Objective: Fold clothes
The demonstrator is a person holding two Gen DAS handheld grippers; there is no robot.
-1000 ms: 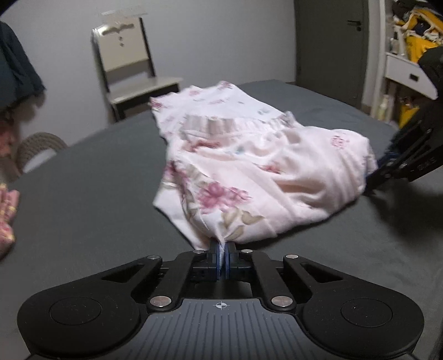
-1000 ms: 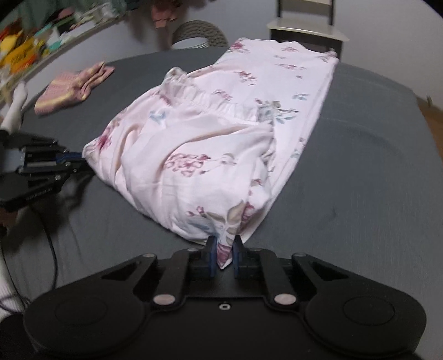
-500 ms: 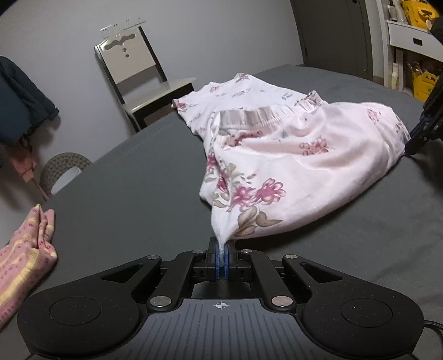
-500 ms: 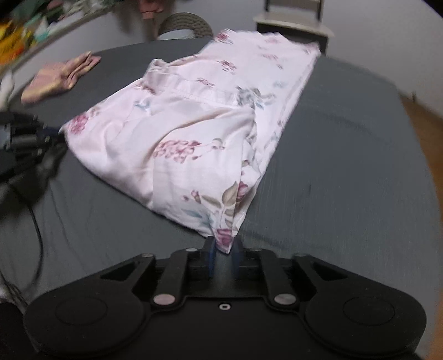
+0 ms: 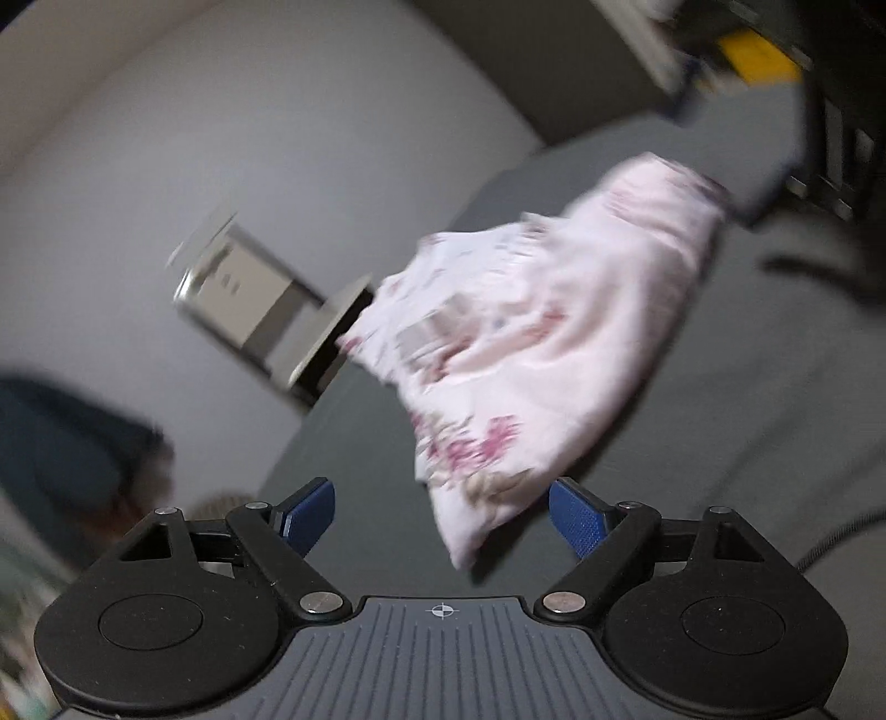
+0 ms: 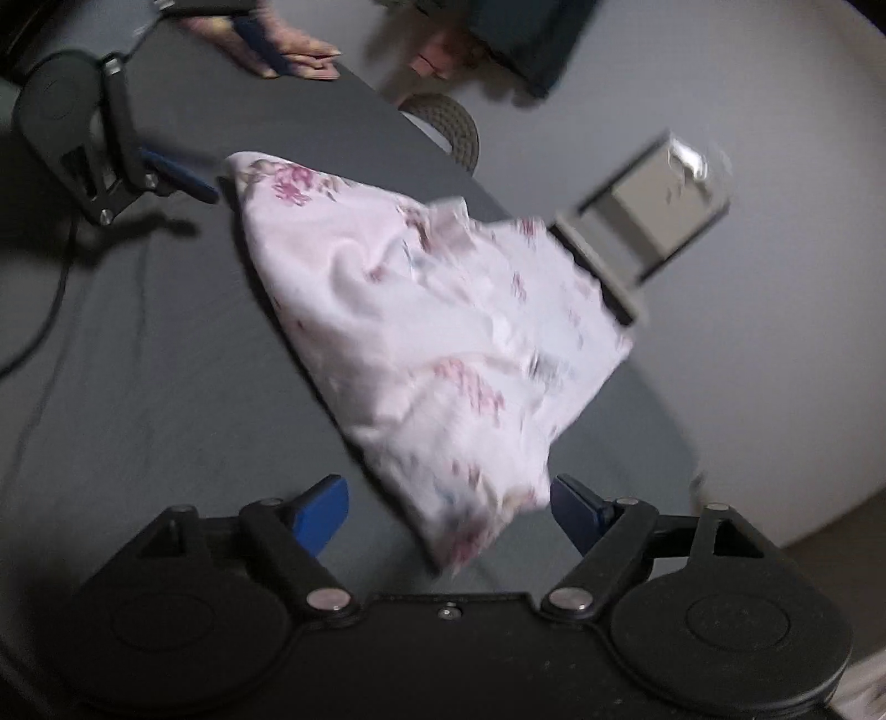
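Note:
A pale pink floral garment (image 5: 531,354) lies folded in a heap on the dark grey table (image 5: 747,415). My left gripper (image 5: 443,518) is open, blue pads wide apart, and a corner of the cloth lies loose between them. My right gripper (image 6: 448,509) is open too, with another corner of the floral garment (image 6: 437,332) between its spread fingers, not clamped. In the right wrist view the left gripper (image 6: 166,177) shows at the far left beside the cloth. Both views are tilted and blurred.
A grey chair (image 5: 260,310) stands beyond the table's far edge against the wall. A dark garment (image 5: 61,437) hangs at the left. A pink striped cloth (image 6: 299,50) lies near the table's far end. A cable (image 6: 50,310) trails on the table.
Both grippers have opened and let go of the garment's corners, which they held shut before. Both cameras have tilted sharply.

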